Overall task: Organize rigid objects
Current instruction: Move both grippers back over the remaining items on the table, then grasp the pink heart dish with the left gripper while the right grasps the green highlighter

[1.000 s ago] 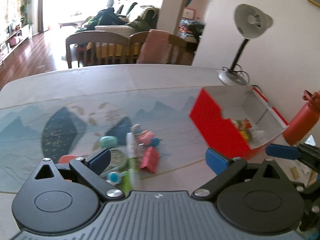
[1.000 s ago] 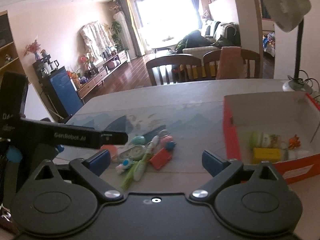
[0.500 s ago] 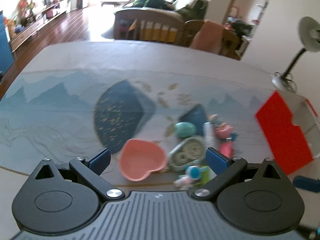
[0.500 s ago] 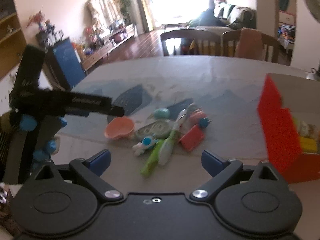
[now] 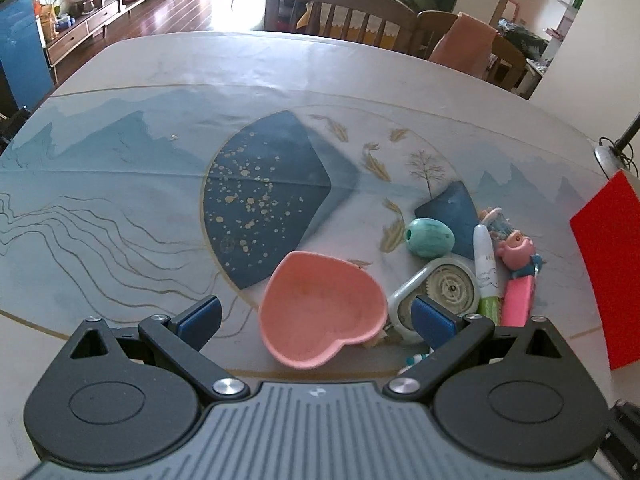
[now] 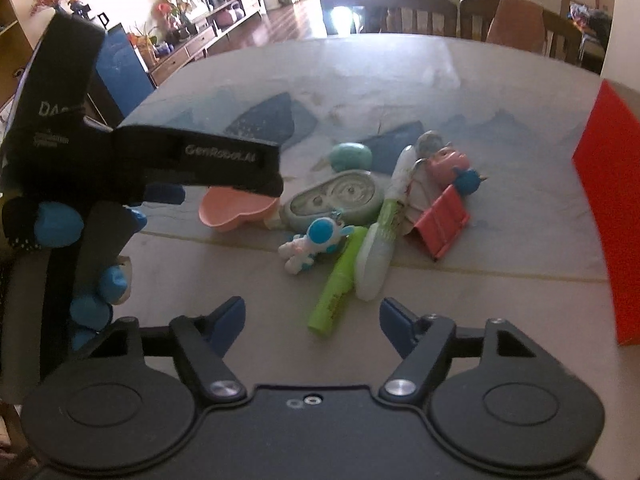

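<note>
A pile of small objects lies on the table. A pink heart-shaped dish (image 5: 320,308) (image 6: 236,208) sits at its left, between the fingertips of my open left gripper (image 5: 316,318). Beside it lie a grey correction tape (image 5: 440,292) (image 6: 340,198), a teal egg (image 5: 430,237) (image 6: 352,156), a white-green marker (image 5: 486,272), a pink clip (image 5: 518,300) (image 6: 442,222) and a pink pig toy (image 5: 516,248). My open right gripper (image 6: 312,316) hangs just before a green highlighter (image 6: 340,280), a toothbrush (image 6: 380,248) and a blue-white figure (image 6: 316,242).
A red box (image 5: 612,264) (image 6: 612,200) stands at the right edge. The left gripper's body (image 6: 120,160) fills the left of the right wrist view. Chairs (image 5: 344,16) stand past the table's far edge. A lamp base (image 5: 608,156) sits at the far right.
My left gripper swung left from the red box and came down around the pink dish. My right gripper turned left and closed in on the pile.
</note>
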Motion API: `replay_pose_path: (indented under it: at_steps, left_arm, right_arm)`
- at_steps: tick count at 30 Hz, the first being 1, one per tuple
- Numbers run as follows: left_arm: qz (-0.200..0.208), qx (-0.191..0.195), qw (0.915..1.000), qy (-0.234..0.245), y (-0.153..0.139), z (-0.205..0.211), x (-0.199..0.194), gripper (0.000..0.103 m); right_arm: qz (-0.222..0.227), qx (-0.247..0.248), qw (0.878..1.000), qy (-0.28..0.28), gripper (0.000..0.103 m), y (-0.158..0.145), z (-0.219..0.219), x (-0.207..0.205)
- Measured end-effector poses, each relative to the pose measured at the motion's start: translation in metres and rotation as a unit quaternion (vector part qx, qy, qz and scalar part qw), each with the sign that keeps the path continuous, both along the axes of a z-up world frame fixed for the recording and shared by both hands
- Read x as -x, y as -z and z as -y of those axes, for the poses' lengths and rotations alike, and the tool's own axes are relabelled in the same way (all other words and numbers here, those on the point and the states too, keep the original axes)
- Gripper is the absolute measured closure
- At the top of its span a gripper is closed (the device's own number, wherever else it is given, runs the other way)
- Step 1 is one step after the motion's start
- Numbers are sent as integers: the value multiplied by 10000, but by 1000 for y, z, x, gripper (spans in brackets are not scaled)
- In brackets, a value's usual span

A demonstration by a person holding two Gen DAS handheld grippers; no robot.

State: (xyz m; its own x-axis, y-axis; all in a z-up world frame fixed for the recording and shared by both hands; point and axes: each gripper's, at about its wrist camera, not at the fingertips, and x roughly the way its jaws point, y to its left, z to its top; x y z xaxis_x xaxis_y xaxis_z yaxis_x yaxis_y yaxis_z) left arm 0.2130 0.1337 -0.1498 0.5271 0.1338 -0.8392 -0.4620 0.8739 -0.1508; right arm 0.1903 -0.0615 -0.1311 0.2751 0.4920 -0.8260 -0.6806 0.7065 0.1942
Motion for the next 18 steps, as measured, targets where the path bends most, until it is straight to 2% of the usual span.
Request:
replay_pose_path:
  at_steps: [8,18]
  left_arm:
    - [-128,26,9997,-225,11,-5,-9,1]
    - [-193,-26,9993,-332,21,-4,-12,1]
  right_arm:
    - [-159,220,9996,89,50,11,-6,-11]
    - [-54,501,9986,169,60,16,-15,-12]
